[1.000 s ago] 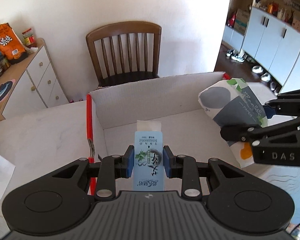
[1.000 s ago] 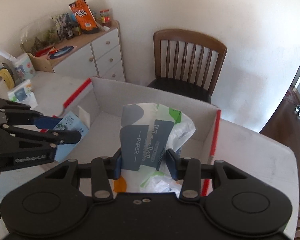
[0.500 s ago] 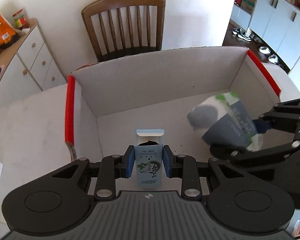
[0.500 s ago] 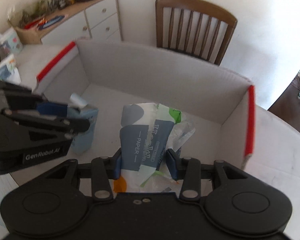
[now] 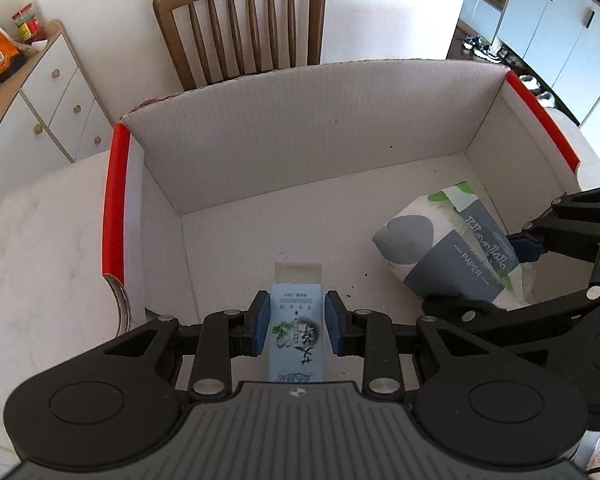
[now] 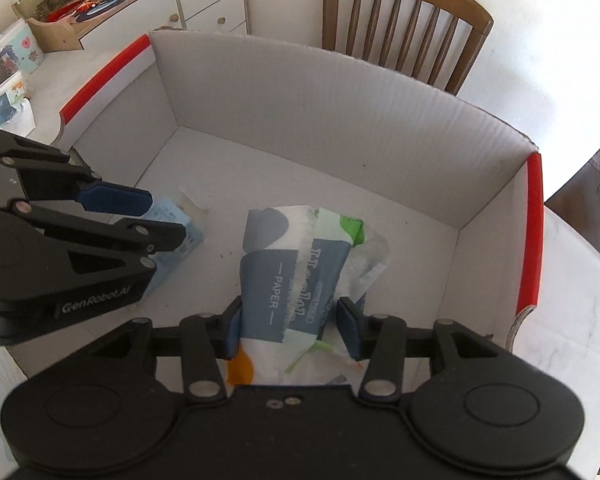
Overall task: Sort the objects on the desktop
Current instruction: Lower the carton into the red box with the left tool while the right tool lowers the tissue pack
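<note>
A small light-blue carton [image 5: 296, 336] lies on the floor of the open cardboard box [image 5: 300, 120] with red-taped edges. My left gripper [image 5: 296, 322] straddles it with the pads slightly apart from its sides, open. A soft tissue-paper pack [image 6: 296, 276] printed grey, white and green rests on the box floor at the right. My right gripper [image 6: 290, 328] has its pads spread a little off the pack's sides, open. The pack [image 5: 452, 248] and right gripper [image 5: 560, 260] also show in the left wrist view; the left gripper [image 6: 156, 220] and carton [image 6: 176, 240] in the right wrist view.
The box stands on a white table [image 5: 48, 248]. A wooden chair [image 5: 244, 20] stands behind it. A white sideboard [image 5: 48, 104] with snacks is at the left. Tissue boxes [image 6: 8, 96] sit on the table's left part.
Both grippers have lowered into the box and set the carton and the pack on its floor. Both sets of jaws have opened slightly off their objects.
</note>
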